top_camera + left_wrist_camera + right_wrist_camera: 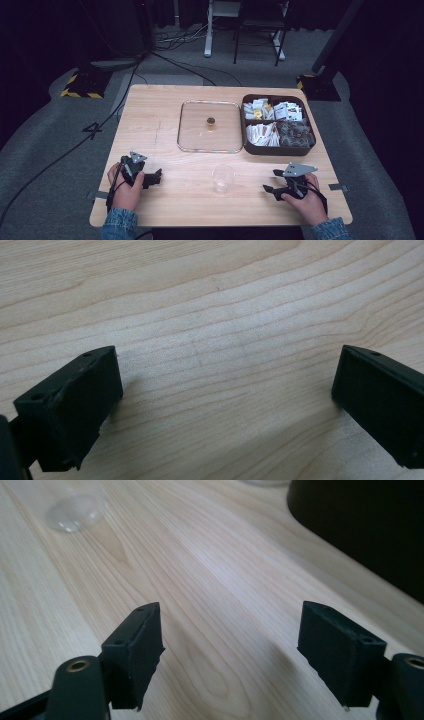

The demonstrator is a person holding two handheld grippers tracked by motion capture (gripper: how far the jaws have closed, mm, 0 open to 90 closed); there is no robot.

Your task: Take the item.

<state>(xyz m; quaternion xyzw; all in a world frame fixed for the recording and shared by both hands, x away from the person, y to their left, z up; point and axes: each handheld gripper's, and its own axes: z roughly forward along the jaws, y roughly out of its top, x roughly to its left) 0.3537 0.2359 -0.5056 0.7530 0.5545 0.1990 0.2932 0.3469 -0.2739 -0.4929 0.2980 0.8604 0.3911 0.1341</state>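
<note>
My left gripper [156, 176] rests near the table's front left, held by a hand, with its jaws wide apart over bare wood [227, 385]. At the front right my right gripper [270, 190] also stands open, nothing between its jaws [230, 650]. A clear plastic cup [222, 179] stands upright between the two grippers, apart from both; the right gripper view catches it at the upper left [76, 512]. Farther back lies a clear lid [210, 126] with a small brass knob [211, 121]. Beside it is a dark box [278, 148] divided into compartments full of sachets.
The wooden table [150, 115] has bare room at its left and along the front. The box's dark wall [360, 525] rises close on the right of the right gripper. Cables and stand bases lie on the grey floor beyond the table.
</note>
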